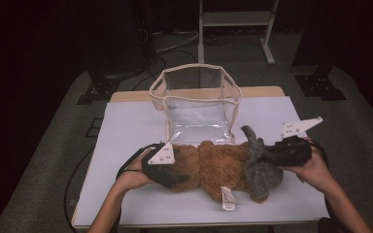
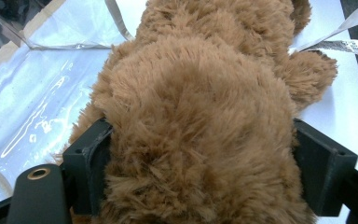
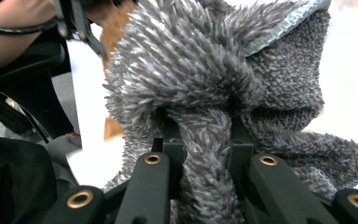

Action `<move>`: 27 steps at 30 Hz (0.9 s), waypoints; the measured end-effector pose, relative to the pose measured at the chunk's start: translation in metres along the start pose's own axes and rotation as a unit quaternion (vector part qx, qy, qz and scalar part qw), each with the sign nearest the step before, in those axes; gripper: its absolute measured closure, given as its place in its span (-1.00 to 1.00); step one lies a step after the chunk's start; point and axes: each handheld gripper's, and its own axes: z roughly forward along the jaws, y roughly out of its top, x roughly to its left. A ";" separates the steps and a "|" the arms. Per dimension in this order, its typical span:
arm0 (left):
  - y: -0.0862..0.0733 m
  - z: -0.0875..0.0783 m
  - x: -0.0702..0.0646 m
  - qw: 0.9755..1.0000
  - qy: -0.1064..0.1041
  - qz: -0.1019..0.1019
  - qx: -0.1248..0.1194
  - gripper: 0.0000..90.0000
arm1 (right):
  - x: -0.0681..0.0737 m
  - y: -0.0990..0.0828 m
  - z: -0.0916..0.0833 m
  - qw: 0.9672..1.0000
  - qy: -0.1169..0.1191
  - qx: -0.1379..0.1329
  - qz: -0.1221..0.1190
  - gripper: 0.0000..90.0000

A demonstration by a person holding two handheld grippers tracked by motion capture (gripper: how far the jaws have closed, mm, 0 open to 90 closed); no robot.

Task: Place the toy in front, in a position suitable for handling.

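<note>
Count of plush toys: one, a brown plush animal (image 1: 213, 167) with a grey shaggy head end (image 1: 261, 167), lying lengthwise across the near half of the table (image 1: 126, 131).
Count of bags: one, a clear plastic bag (image 1: 196, 104) with cream trim, standing with its mouth up behind the toy, its front flap just beside the brown fur.
Count of tags: one white sewn-in label (image 1: 227, 198), hanging off the toy's near side onto the table.
Count of grippers: two, one in each of the person's hands.
Left gripper: the left gripper (image 1: 167, 170) sat at the brown end of the toy, on the left of the high view. In the left gripper view the black jaws stood on either side of a thick bulge of brown fur (image 2: 200, 130), the fur filling the gap and touching both jaws. Whether they pressed or merely flanked it, I could not tell.
Right gripper: the right gripper (image 1: 272, 154) was at the grey end, on the right of the high view. In the right gripper view its jaws stood narrow and were clamped on a strand of the grey fur (image 3: 205, 154).
Toy relative to grippers: it stretched between the two, one gripper at each end.
Toy's place: in front of the bag, outside it, its body resting on the white table surface.
</note>
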 end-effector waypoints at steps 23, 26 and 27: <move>-0.010 -0.003 0.002 0.999 0.001 -0.028 -0.019 -0.68 | 0.008 0.012 0.048 0.999 0.003 0.041 -0.035 0.63; -0.010 -0.001 0.000 0.999 0.000 -0.027 -0.022 -0.66 | 0.018 0.034 0.050 0.997 0.002 0.044 -0.061 0.62; -0.009 -0.001 0.000 0.999 0.000 -0.025 -0.022 -0.66 | 0.021 0.041 0.053 0.997 0.007 0.046 -0.068 0.62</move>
